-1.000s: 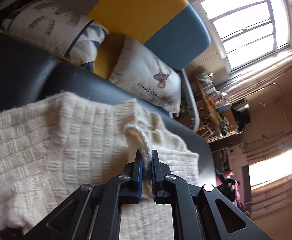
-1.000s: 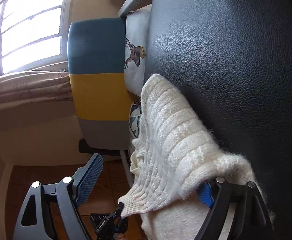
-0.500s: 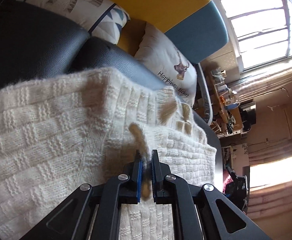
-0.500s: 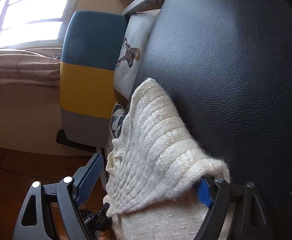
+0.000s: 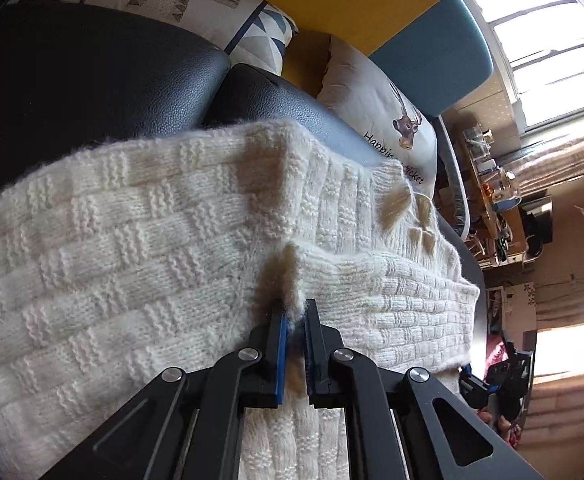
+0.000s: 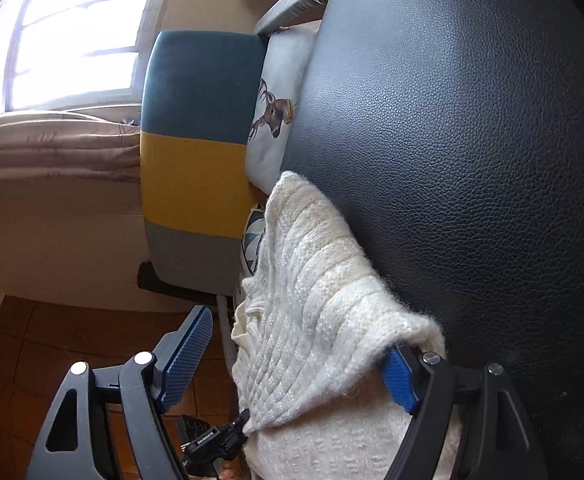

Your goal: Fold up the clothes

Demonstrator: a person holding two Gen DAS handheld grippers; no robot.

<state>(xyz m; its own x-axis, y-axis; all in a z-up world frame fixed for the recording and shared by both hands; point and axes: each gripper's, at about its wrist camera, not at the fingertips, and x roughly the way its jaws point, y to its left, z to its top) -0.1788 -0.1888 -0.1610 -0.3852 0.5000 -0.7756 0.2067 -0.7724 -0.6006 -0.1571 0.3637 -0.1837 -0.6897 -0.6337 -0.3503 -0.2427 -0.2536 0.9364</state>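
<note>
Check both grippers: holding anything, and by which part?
The left gripper pinches a raised fold of the cream knit sweater. The right gripper holds nothing: its jaws are closing around the sweater's edge, not yet pressing.

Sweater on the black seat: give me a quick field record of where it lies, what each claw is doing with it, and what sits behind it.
garment: cream knit sweater, lying partly folded on the black leather seat
left claw: shut on a pinch of the sweater's knit
right claw: wide, jaws closing; a folded edge of the sweater lies between them, one pad tucked under it, the other pad clear
behind: deer-print cushion, patterned cushion, yellow and teal chair back
fold status: not finished
</note>
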